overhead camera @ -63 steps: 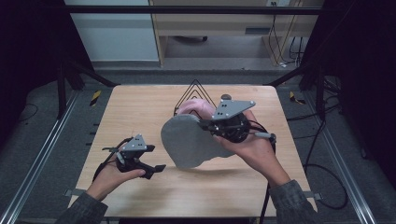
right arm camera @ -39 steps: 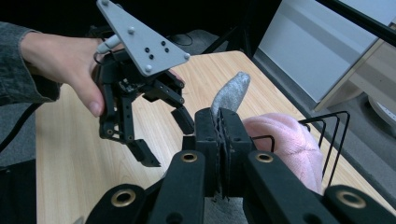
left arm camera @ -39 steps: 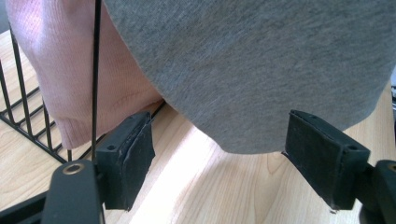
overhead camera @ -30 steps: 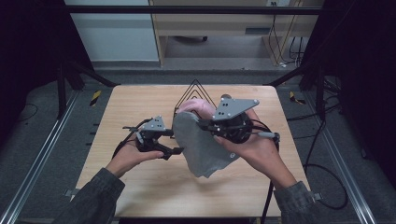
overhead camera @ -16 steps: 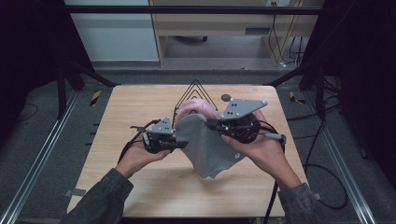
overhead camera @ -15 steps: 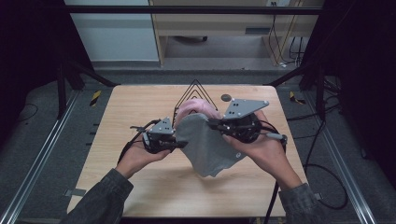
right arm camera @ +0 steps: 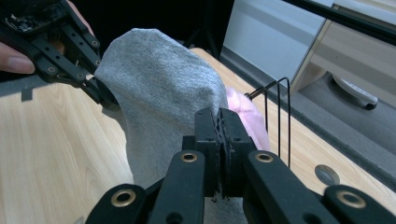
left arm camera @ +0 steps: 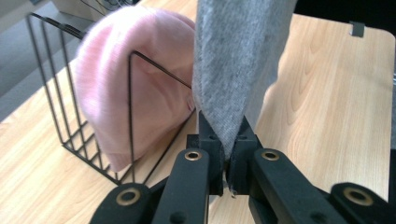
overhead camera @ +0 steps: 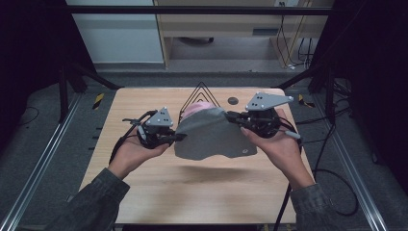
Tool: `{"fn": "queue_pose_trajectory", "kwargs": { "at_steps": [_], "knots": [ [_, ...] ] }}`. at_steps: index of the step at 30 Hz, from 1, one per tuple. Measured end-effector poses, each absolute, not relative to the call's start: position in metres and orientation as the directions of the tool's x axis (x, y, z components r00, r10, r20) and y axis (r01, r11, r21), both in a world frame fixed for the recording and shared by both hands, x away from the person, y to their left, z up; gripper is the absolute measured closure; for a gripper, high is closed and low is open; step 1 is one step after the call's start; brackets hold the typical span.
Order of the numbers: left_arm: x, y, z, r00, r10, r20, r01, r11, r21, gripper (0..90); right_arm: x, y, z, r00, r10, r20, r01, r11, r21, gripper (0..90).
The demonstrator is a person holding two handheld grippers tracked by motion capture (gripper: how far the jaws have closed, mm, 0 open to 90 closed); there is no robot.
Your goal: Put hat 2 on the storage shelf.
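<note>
Grey fabric hangs between our 2 grippers above the wooden table (overhead camera: 159, 192): it is a grey beanie (overhead camera: 211, 139), held off the surface and stretched sideways, with its shadow on the wood beneath it. We hold its left edge in the left gripper (overhead camera: 174, 138), whose jaws have just been closing and now pinch a fold of the grey knit between the pads; in the left gripper view the cloth rises straight up out of the clamped jaws (left arm camera: 227, 154). We hold the opposite edge in the right gripper (overhead camera: 235, 118), its jaws pressed together on the fabric; in the right gripper view the beanie (right arm camera: 159, 102) bulges up just beyond the closed jaws (right arm camera: 222, 140), and the left gripper (right arm camera: 100, 95) grips its far side.

Behind the grey beanie, at the far middle of the table, stands a black wire rack (overhead camera: 202, 94) with a pink beanie (overhead camera: 195, 108) tucked in it. In the left gripper view the pink beanie (left arm camera: 135, 88) leans among the rack's wires (left arm camera: 56, 84), just beside the grey cloth. We see a small round dark grommet (overhead camera: 233, 100) in the tabletop, to the right of the rack.
</note>
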State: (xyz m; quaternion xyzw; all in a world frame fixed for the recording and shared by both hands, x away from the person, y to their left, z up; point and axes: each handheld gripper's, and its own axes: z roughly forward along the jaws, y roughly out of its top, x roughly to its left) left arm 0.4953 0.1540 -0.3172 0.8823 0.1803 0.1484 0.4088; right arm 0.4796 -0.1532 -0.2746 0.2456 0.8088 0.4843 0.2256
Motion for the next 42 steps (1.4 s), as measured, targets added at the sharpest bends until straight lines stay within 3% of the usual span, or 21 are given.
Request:
{"fn": "queue_pose_trajectory", "kwargs": {
  "at_steps": [23,42],
  "knots": [
    [0.516,0.155,-0.236,0.843,0.513,0.163,0.172,-0.543,0.822,86.6,0.51,-0.159,-0.219,-0.759,0.646,-0.088,0.16,0.315,0.935,87.7],
    [0.579,0.151,-0.201,0.799,0.579,0.163,0.166,-0.473,0.866,86.7,0.582,-0.156,-0.184,-0.717,0.694,-0.066,0.154,0.25,0.956,87.7]
  ]
}}
